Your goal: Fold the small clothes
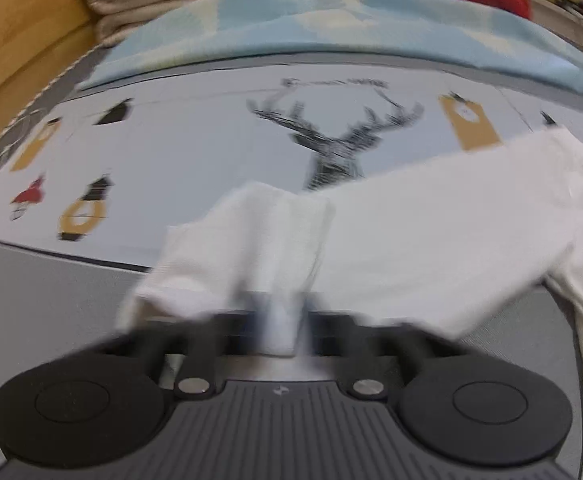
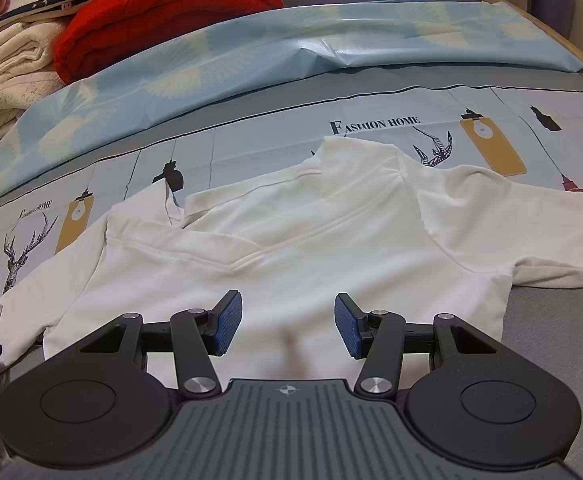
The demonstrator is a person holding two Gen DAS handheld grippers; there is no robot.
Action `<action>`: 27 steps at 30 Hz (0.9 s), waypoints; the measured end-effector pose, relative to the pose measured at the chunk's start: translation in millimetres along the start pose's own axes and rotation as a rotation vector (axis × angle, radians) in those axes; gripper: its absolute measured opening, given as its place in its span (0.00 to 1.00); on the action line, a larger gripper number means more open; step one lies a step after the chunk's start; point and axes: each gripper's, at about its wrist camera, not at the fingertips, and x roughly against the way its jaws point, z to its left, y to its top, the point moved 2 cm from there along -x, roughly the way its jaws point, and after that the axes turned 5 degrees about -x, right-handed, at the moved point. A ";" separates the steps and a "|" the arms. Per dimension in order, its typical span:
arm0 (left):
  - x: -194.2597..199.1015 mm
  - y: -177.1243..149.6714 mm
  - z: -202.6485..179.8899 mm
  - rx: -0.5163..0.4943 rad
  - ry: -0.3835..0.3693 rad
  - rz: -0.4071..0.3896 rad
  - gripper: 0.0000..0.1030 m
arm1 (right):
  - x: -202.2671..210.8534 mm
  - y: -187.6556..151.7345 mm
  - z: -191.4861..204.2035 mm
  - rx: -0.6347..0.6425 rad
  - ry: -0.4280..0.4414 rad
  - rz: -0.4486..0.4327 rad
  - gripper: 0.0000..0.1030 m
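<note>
White shirt (image 2: 291, 248) sleeve (left gripper (image 1: 279, 320) pinch)

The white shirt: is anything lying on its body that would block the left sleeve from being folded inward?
Nothing visible does. The white shirt lies flat with its body bare; the right gripper hangs open above the hem. The left gripper is shut on the sleeve cuff.
</note>
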 end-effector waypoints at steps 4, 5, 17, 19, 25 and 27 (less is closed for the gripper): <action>28.7 9.3 53.0 0.225 0.144 -0.096 0.05 | 0.8 0.3 -0.6 -0.004 -0.002 0.000 0.52; 38.6 8.5 76.7 0.327 0.216 -0.123 0.05 | 1.2 0.0 -0.4 -0.004 -0.001 0.001 0.52; 60.1 -54.2 186.4 1.000 0.181 -0.032 0.34 | 11.1 1.1 -11.4 -0.014 -0.005 -0.014 0.52; 47.2 -69.1 182.7 1.055 0.161 0.067 0.37 | 11.9 0.4 -11.8 -0.014 -0.004 -0.013 0.52; 29.0 -83.2 182.0 1.003 0.185 0.124 0.04 | 13.5 1.3 -15.4 -0.024 -0.001 -0.010 0.52; 34.3 -82.1 184.8 0.953 0.251 0.077 0.03 | 13.6 2.0 -16.7 -0.027 -0.002 -0.011 0.52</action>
